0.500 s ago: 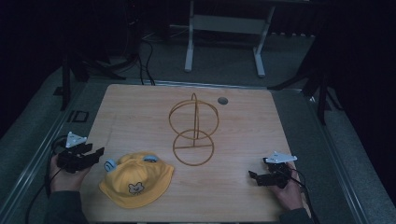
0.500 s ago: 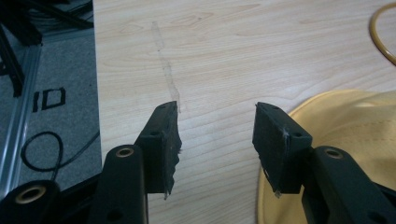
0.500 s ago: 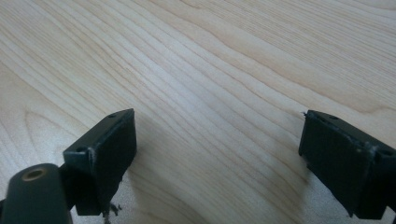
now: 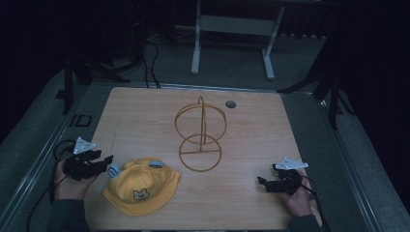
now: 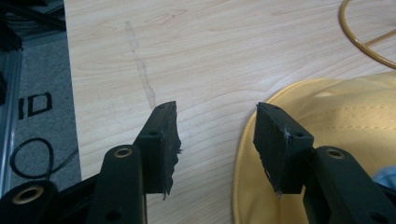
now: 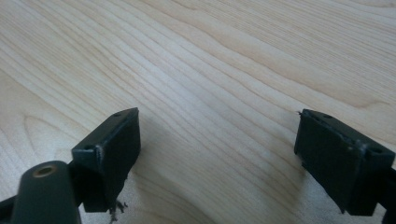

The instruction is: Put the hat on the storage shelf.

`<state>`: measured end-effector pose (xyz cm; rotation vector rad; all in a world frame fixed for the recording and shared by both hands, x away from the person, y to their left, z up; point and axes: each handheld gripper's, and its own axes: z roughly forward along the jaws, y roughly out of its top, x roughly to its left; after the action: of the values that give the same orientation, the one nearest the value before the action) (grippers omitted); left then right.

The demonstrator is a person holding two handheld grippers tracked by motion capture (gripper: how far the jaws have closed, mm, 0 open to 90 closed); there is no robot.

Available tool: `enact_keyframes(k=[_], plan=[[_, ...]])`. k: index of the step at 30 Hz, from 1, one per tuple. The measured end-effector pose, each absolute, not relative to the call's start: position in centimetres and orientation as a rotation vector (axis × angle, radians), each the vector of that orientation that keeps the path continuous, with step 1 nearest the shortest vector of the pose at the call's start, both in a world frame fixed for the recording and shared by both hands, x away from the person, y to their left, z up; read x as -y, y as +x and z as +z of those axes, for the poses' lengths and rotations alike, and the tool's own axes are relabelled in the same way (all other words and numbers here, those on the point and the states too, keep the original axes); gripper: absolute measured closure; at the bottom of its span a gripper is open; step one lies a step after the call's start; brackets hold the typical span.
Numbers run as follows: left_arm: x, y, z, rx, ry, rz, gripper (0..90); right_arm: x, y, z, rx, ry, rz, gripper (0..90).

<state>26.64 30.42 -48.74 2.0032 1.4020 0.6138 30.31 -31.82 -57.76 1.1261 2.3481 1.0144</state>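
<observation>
From the high view, I read the job as getting the yellow hat (image 4: 141, 187) onto the wire stand (image 4: 200, 137), and I'd judge none of that is done yet. The hat lies flat on the surface (image 4: 251, 121), near the front edge on my left side, just in front of and left of the stand, close to its base ring but apart from it as far as I can tell. Its crown faces up, the little bear face points toward my edge of the surface, and two pale blue ears sit on its far side. The brim is roughly round, slightly wider across the surface than deep, so the long axis is weak. My left gripper (image 4: 107, 161) hovers just beside the hat's left edge, empty. My right gripper (image 4: 267, 180) is well apart from both hat and stand, near the front right.

In the left gripper view, my jaws stand wide with bare wood between them. The hat's brim (image 5: 322, 140) curves in beside and under the right-hand jaw; I can't tell whether that jaw brushes the fabric. A bit of the stand's base ring (image 5: 362, 42) shows top right.

In the right gripper view, the jaws are spread wide over plain wood grain, holding nothing.

Left to do, I judge: grasp the brim, lift, and seat the hat on the stand.
</observation>
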Motion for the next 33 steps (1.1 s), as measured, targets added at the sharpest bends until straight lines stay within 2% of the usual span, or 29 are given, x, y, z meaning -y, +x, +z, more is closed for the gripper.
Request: enact_keyframes(k=[14,33], plan=[[-29.9,26.1,-45.8,-1.345,2.06,0.593,47.5,31.9,30.2,-57.7,-2.327,1.156,1.008,15.3],[-28.1,26.6,-42.3,-1.146,2.228,0.523,48.7,32.0,30.1,-57.7,-2.315,1.171,1.002,17.7]])
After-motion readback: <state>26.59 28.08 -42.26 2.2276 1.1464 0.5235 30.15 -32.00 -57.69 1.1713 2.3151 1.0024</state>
